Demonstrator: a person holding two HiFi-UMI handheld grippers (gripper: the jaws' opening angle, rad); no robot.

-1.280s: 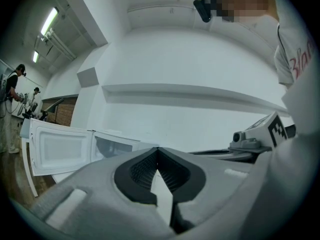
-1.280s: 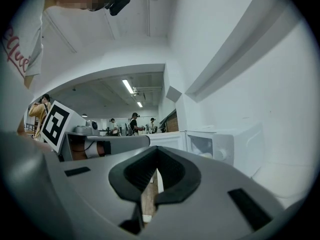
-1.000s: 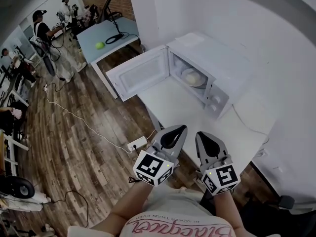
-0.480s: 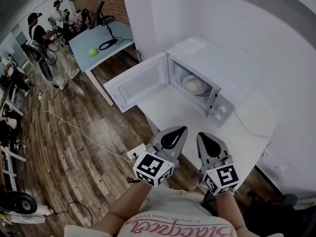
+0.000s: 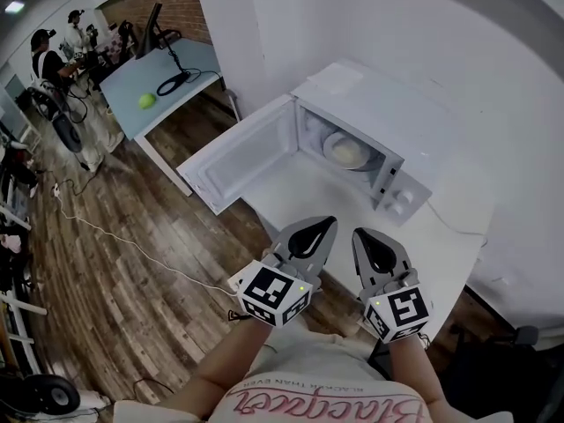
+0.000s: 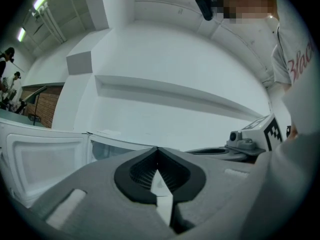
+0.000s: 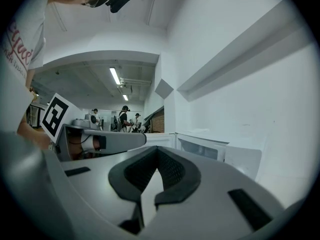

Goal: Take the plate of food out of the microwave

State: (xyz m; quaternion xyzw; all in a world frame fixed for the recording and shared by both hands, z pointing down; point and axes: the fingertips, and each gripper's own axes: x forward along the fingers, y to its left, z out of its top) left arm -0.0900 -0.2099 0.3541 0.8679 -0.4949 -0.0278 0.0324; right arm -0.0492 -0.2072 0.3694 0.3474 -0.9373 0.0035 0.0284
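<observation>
Lettering in red script is carried by the white shirt (image 5: 317, 405) at 6 o'clock of the head view, where it is seen upside down. Its opening letters "Blac" can be read at 3 o'clock of the left gripper view, while the smaller line under it cannot be made out. Black-and-white square markers are borne by the cube (image 5: 269, 293) of the left gripper (image 5: 319, 229) and by the cube (image 5: 398, 312) of the right gripper (image 5: 369, 237). Both grippers are held side by side over the near edge of the white tabletop (image 5: 295, 192), and each is seen in its own view with its jaws brought together at the tips and nothing caught between them. The white microwave (image 5: 388, 135) is set on the tabletop at 12 o'clock of the two grippers, and its door (image 5: 240, 155) is swung wide open toward 10 o'clock. The plate (image 5: 333, 144) is seen inside the cavity with a pale mound of food (image 5: 348, 154) on it. It lies at 12 o'clock of the left gripper and at about 11 o'clock of the right, well apart from both, with a bare stretch of tabletop between.
</observation>
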